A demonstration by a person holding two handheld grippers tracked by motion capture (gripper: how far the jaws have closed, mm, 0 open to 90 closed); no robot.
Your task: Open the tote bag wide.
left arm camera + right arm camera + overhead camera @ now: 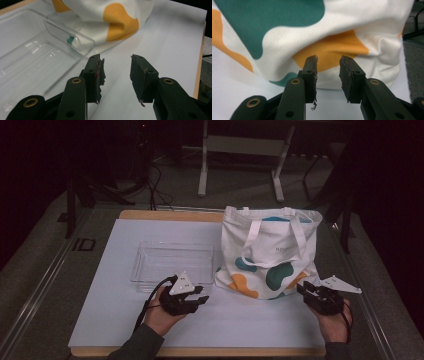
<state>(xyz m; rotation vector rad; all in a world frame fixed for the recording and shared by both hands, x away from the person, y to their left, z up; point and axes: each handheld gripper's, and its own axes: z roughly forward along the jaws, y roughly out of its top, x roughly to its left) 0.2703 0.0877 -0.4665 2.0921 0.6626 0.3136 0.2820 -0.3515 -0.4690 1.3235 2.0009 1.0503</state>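
Note:
A white cloth tote bag (pixel 270 255) with teal and orange patches stands upright on the right half of the table, its handles hanging over the front. A clear plastic tray (pixel 172 262) lies to its left with nothing in it. My left gripper (pixel 202 295) hovers just in front of the tray's near right corner, jaws apart and nothing between them. In the left gripper view the left gripper (pixel 116 75) points at the white surface between the tray (pixel 37 50) and the bag (pixel 100 20). My right gripper (pixel 302 287) is at the bag's lower right corner. The right gripper (pixel 328 75) is open, facing the bag (pixel 362 20).
A white mat (pixel 250 320) covers the wooden tabletop, with bare room along the front. The table's right edge (pixel 325 320) runs close to my right hand. Beyond the table, on the dark floor, stand a metal frame (pixel 240 150) and cables.

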